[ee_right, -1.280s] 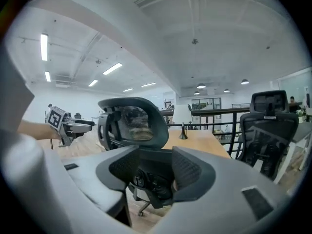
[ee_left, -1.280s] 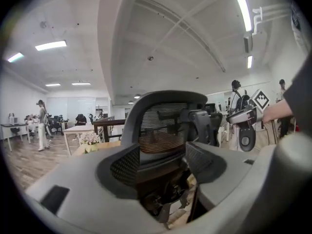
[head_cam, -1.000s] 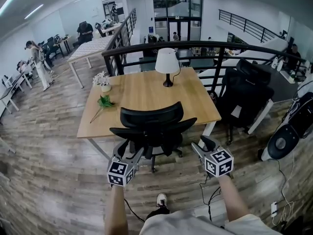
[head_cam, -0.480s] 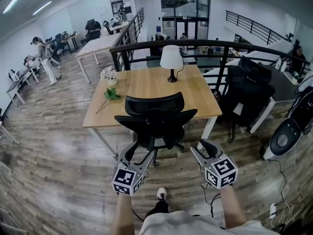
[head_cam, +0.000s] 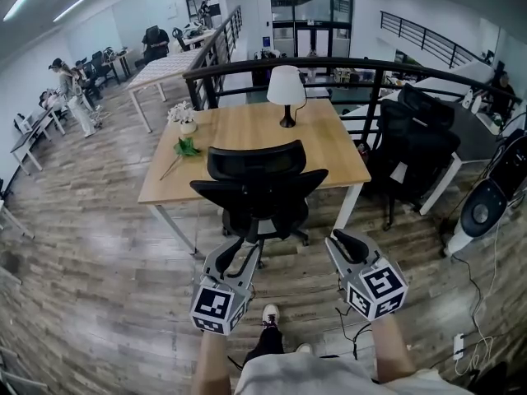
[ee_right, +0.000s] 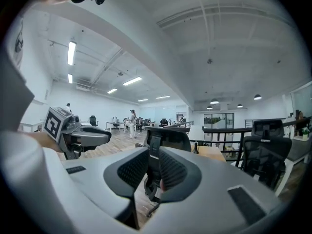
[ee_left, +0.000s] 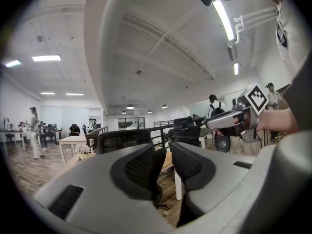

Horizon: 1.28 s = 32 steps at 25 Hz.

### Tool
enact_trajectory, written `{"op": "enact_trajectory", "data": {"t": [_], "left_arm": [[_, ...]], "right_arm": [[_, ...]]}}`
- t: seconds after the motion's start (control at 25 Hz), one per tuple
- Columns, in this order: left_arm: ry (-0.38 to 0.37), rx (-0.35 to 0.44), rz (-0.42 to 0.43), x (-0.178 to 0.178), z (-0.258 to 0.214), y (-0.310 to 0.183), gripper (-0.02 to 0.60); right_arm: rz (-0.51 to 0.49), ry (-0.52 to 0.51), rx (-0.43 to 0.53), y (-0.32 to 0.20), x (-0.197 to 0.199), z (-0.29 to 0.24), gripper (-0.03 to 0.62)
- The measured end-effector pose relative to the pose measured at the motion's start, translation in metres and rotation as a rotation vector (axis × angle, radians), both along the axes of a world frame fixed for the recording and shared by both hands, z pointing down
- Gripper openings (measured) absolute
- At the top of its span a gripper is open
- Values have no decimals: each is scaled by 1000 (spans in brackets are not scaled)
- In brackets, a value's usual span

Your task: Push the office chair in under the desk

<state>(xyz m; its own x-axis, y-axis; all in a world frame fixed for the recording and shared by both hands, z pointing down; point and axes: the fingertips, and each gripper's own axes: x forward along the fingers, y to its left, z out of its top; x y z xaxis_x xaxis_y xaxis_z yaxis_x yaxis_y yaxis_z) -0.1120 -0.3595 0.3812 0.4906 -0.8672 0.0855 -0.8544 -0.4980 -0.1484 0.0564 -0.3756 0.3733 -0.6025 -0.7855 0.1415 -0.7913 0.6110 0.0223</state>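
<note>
I judge the task nearly done or done. The office chair [head_cam: 259, 171] stands at the near edge of the desk [head_cam: 247, 134], its backrest against that edge and the armrests reaching in. How deep the seat goes under I cannot tell, so perhaps a small last push is left.

Both my grippers are apart from the chair, on my side of it. The left gripper [head_cam: 240, 252] has its jaws closing, with a narrow gap and nothing between them. The right gripper [head_cam: 344, 243] is the same: jaws closing, a small gap, empty.

The only container I see is a small pot [head_cam: 188, 127] at the far left corner of the desk, with white flowers in it.
</note>
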Motion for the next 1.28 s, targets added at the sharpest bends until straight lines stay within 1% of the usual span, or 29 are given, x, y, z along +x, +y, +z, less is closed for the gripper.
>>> {"op": "enact_trajectory", "data": {"t": [0.08,0.12,0.2,0.24,0.44,0.92,1.28], "left_arm": [[-5,7,-15,2,-1,3,88],[-4,13,-21,3,-3,4,64],[-4,28,-27,6,-7,7,19],[-5,35,-26,9,-10,8,11],[-30,69,-15,17,-24,14,11],[-42,56,1,27,-24,13,11],[-35,41,28,33,-21,13,11]], "right_arm": [[17,-6,14,2,3,-3,36],[20,-6,21,2,4,-4,20],[16,9,37,5,4,-6,18],[12,20,44,6,5,-8,18],[-3,31,54,12,5,-16,18],[-6,35,44,14,9,-15,18],[-3,26,31,13,13,-12,18]]}}
